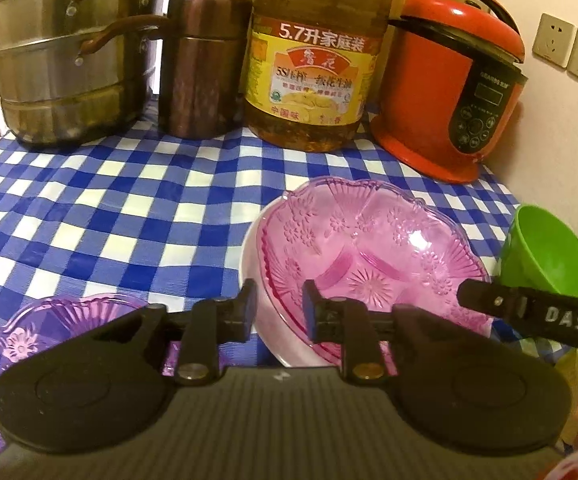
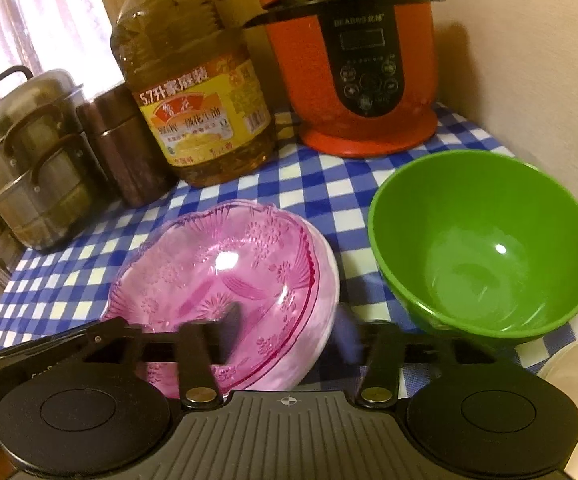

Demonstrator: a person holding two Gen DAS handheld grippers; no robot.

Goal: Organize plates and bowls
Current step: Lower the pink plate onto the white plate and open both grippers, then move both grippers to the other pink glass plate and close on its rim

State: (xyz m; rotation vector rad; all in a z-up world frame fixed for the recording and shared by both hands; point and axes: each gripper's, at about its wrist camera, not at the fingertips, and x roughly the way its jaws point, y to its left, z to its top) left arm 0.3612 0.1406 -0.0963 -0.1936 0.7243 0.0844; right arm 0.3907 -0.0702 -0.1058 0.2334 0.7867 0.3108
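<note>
Left gripper (image 1: 279, 314): jaws straddling the rims of pink glass dish (image 1: 369, 248) and white bowl (image 1: 253, 264).
Right gripper (image 2: 289, 332): blurred, seemingly parted across the same rims.
Green bowl (image 2: 485, 248): set beside.

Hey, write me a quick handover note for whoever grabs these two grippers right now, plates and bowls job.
Left gripper: open, straddling the near rim of the pink glass bowl, not clamped.
Right gripper: open, straddling the rim of the same bowl on its other side, holding nothing.
Pink glass bowl sits nested in the white bowl on the checked tablecloth.
Green bowl stands alone beside the stack, in front of the red cooker.
Purple glass bowl lies apart on the left.
A white dish shows at the right edge.
Done: pink in white.
Left: green, purple and the white dish are not yet stacked.
</note>
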